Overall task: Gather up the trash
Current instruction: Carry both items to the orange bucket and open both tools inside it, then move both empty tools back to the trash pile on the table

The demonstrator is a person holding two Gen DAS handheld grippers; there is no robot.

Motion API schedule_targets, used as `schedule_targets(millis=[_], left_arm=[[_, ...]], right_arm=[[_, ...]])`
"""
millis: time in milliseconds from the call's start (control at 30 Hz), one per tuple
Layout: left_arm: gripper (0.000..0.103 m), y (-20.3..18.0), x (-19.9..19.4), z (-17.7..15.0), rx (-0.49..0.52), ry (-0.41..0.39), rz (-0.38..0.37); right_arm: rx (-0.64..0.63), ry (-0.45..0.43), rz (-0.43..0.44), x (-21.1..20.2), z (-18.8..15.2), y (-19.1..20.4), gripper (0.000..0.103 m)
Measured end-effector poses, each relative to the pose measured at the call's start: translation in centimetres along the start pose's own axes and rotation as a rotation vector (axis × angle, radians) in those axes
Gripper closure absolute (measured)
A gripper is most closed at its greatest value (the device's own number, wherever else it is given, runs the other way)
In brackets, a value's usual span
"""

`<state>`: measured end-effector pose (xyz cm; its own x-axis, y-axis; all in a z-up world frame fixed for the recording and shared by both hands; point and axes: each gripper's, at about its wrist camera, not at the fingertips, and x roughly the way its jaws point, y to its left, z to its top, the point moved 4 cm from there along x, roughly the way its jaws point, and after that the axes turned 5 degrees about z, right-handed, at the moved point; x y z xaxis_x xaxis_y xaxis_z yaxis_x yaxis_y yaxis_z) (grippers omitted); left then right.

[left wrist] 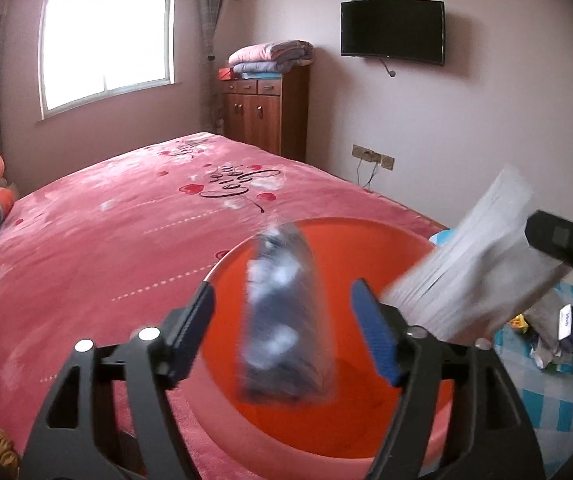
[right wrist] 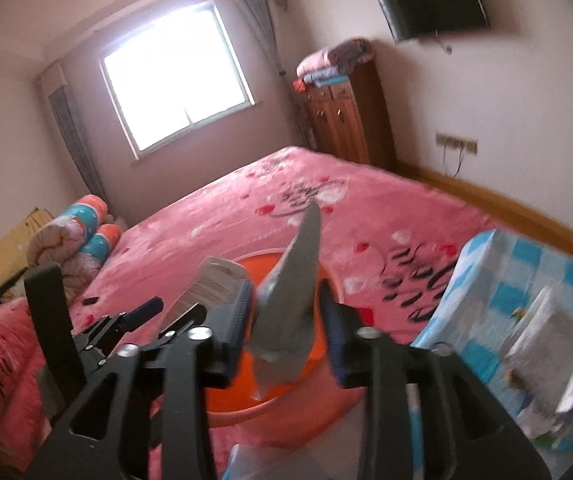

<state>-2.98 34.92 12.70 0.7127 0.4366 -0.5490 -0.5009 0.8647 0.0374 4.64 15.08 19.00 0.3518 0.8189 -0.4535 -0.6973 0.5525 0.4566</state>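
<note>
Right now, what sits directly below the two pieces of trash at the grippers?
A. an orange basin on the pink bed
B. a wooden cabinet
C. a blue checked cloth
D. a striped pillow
A: both the dark wrapper and the grey packet hang over the orange basin on the bed.

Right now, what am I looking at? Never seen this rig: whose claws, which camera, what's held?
There is no robot. A person carries a two-finger claw in each hand, and each claw has a fisheye camera looking along its fingers. One picture is from the left gripper, the other from the right gripper. Both are over an orange basin by a pink bed. A blurred dark packet sits between the left jaws, untouched. A grey packet sits loosely between the right jaws. More wrappers lie on a checked cloth.
</note>
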Motion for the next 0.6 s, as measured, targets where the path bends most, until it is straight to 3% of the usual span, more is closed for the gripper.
schedule_targets(millis=[33,233,600], left_arm=[[0.019,-0.2,0.1,0.0,0.003,-0.004,0.012],[0.011,-0.3,-0.2,-0.2,0.031,-0.025,0.037],[0.005,-2.6,-3.2,-0.6,0.076,-0.087,0.044]], right_arm=[[0.021,-0.006,0.012,-0.1,-0.2,-0.3,0.038],[0.05,-0.079,-0.068,-2.7,-1.1,-1.7,0.016],[0.089,-0.146,-0.213,-7.9,-4.4,-3.8,0.009]])
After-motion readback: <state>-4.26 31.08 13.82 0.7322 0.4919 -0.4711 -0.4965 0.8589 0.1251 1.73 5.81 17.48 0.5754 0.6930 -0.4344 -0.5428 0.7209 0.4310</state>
